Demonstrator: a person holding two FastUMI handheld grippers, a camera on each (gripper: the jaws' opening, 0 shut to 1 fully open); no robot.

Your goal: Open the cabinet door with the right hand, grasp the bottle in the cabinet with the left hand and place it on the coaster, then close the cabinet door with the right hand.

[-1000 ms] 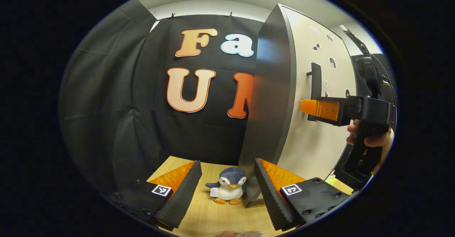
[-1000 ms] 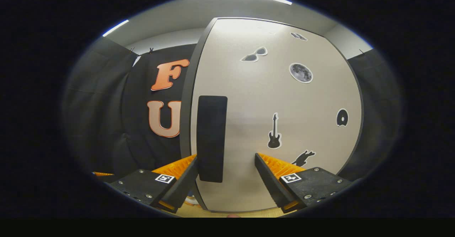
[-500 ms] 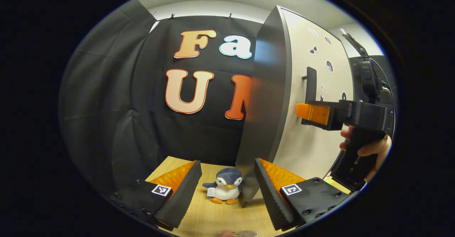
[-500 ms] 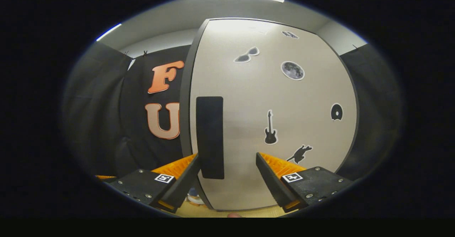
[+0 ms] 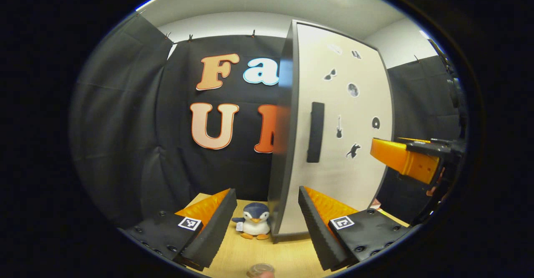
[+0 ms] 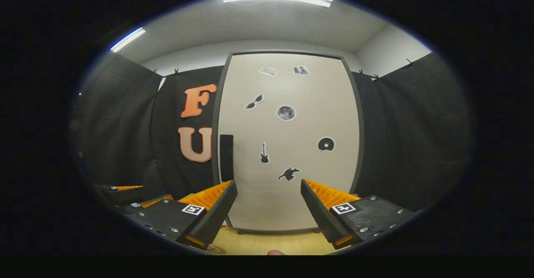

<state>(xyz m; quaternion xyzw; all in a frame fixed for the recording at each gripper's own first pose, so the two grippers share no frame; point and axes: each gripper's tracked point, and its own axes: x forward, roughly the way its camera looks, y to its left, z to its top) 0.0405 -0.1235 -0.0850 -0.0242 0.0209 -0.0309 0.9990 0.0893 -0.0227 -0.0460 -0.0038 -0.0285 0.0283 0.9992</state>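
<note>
The tall pale cabinet door (image 6: 288,144) with its black bar handle (image 6: 226,157) stands shut at frame centre — closing looks done. Both the right gripper (image 6: 269,194) and left gripper (image 5: 267,205) are spread, empty. The bottle's place I cannot tell.

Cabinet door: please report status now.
Both grippers open, left gripper and right gripper empty. Cabinet door shut, handle untouched. Toy penguin beside cabinet.
</note>
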